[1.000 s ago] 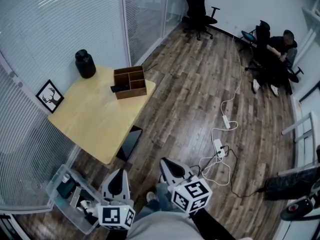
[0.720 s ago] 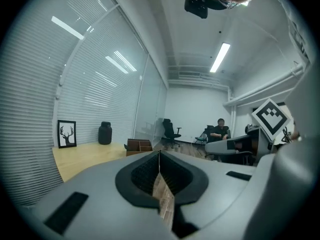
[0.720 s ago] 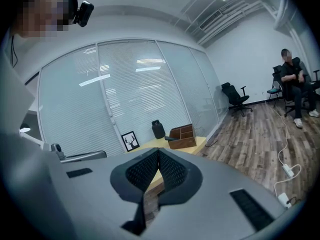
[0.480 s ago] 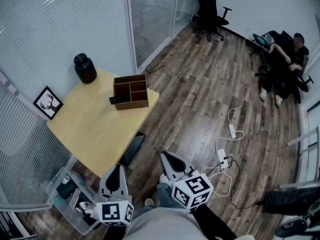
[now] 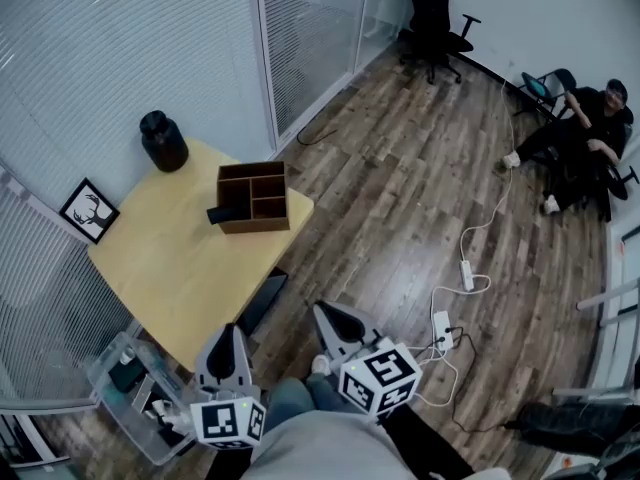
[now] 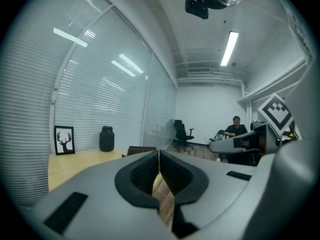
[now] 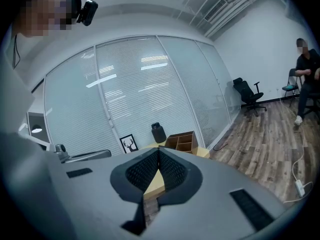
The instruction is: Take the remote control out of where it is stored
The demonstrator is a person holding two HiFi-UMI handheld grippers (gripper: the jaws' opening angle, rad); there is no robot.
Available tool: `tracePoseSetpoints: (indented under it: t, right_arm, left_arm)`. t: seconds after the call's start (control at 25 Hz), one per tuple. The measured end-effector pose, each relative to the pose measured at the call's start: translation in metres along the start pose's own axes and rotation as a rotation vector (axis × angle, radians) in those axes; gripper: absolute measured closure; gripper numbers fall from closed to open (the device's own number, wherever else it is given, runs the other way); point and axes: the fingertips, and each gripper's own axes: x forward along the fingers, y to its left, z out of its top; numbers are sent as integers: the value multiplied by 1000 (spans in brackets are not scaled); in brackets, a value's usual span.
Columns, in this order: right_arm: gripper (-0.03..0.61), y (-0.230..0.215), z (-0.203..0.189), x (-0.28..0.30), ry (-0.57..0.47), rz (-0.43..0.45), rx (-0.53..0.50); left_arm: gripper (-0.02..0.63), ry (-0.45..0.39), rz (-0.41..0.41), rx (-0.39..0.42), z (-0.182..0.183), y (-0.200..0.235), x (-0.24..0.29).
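At far left, a clear plastic bin (image 5: 112, 388) of odds and ends sits on the floor beside a pale wooden surface (image 5: 170, 263). A framed deer print (image 5: 88, 211) stands on the surface against the blinds (image 5: 100, 58), and a black jar (image 5: 163, 140) stands at its back edge. Near the surface's right corner rests a wooden organiser (image 5: 262, 183) — the remote control (image 5: 220, 213), a dark bar, pokes out of its left side. Both grippers hang well short of it over the plank floor (image 5: 400, 188): the left gripper (image 5: 229, 332) has its jaws pressed together on nothing, and the right gripper (image 5: 322, 311) is likewise closed and empty. The surface's near edge and a dark panel (image 5: 262, 303) beneath it lie between them and the organiser. Further right a white power strip (image 5: 467, 274) trails cable — an office chair (image 5: 437, 20) and a seated person (image 5: 585, 138) are by the far wall.
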Motion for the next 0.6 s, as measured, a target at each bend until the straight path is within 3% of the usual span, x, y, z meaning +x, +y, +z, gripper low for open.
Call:
tracePoseSetpoints:
  t: [0.24,0.6]
  right_arm:
    - [574,-14,4,13,11,11,14]
    - [575,-29,23,63,21,6,10]
  left_arm:
    - [604,28,-7,-4,-3,-4,19]
    - [604,55,13,-12,-1,27,75]
